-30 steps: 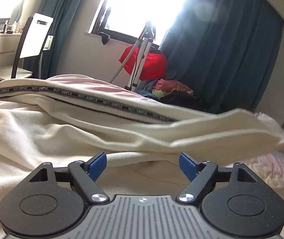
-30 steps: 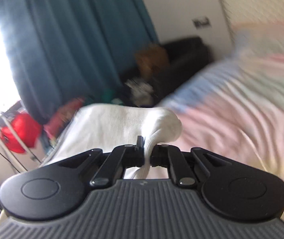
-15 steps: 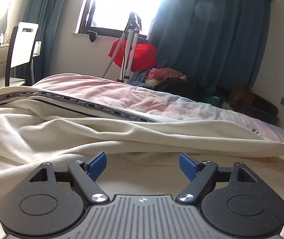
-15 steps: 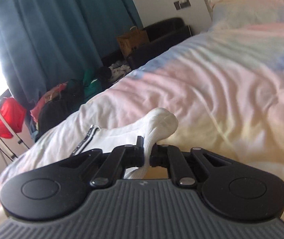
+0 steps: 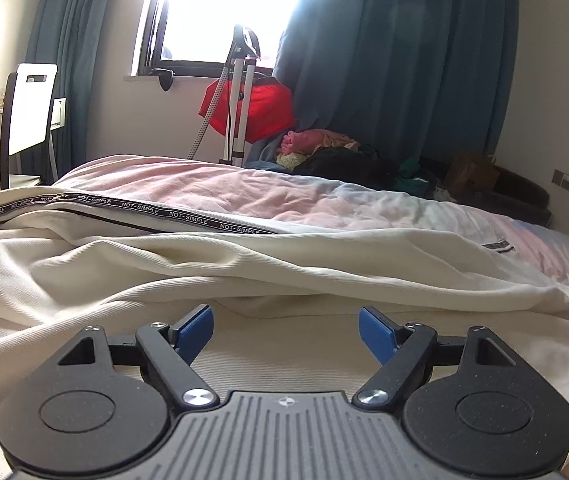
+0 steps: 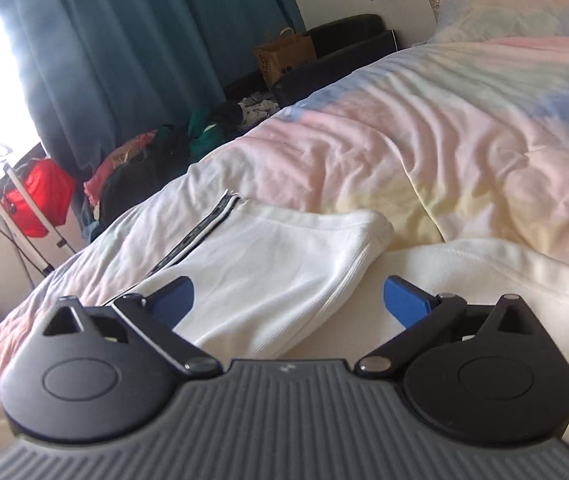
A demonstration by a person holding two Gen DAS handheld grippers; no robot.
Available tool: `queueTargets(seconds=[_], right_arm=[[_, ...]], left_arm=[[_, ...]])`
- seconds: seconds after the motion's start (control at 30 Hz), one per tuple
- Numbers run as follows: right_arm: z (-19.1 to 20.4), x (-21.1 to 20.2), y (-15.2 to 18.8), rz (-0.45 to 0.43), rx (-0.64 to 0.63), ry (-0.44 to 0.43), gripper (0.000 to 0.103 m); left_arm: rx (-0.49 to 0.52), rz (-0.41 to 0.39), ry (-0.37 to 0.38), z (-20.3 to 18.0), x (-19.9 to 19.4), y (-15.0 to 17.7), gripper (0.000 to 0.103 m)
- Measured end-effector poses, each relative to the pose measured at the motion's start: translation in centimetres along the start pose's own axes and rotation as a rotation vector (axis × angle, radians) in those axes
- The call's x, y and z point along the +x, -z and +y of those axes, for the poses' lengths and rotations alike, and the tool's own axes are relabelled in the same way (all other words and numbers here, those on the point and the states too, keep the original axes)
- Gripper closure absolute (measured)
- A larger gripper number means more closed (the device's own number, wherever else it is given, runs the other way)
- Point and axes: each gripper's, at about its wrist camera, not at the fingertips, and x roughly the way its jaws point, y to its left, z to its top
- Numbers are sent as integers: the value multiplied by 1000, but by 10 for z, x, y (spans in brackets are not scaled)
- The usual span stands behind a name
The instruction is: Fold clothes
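Cream trousers (image 5: 244, 264) with a black side tape reading NOT-SIMPLE lie across the bed, one leg folded over the other. My left gripper (image 5: 286, 330) hovers low over the cloth, open, with nothing between its blue pads. In the right wrist view the folded leg end (image 6: 284, 264) rests flat on the lower cream layer (image 6: 484, 276). The right gripper (image 6: 288, 300) stands open just behind that leg end, fingers on either side of it, holding nothing. Its tip shows at the far right edge of the left wrist view.
The bed has a pastel pink, blue and yellow duvet (image 6: 424, 132) and a pillow (image 6: 524, 8) at its head. Beyond the bed are teal curtains (image 5: 396, 60), a clothes pile (image 5: 336, 152), a red bag on a stand (image 5: 252, 104), a chair (image 5: 28, 112) and a paper bag (image 6: 284, 58).
The right gripper carried the leg end across, laid it down and opened, letting it go. The raised leg settled flat. The left gripper stayed open in place.
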Motion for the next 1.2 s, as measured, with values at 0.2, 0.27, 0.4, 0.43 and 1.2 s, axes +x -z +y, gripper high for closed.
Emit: queueTargets(seconds=[0.2, 0.27, 0.4, 0.43, 1.2], right_arm=[[31, -71, 28, 43, 64, -85, 0], [38, -85, 46, 44, 68, -119, 0], [57, -83, 62, 85, 9, -125, 0], [61, -81, 62, 85, -5, -129, 0], [91, 4, 82, 161, -64, -110, 0]], left_arm=[[54, 6, 11, -7, -5, 1, 21], [111, -5, 18, -10, -4, -1, 21], [352, -26, 94, -20, 12, -19, 21], [394, -31, 107, -21, 20, -26, 21], [972, 513, 459, -26, 222, -83, 60]])
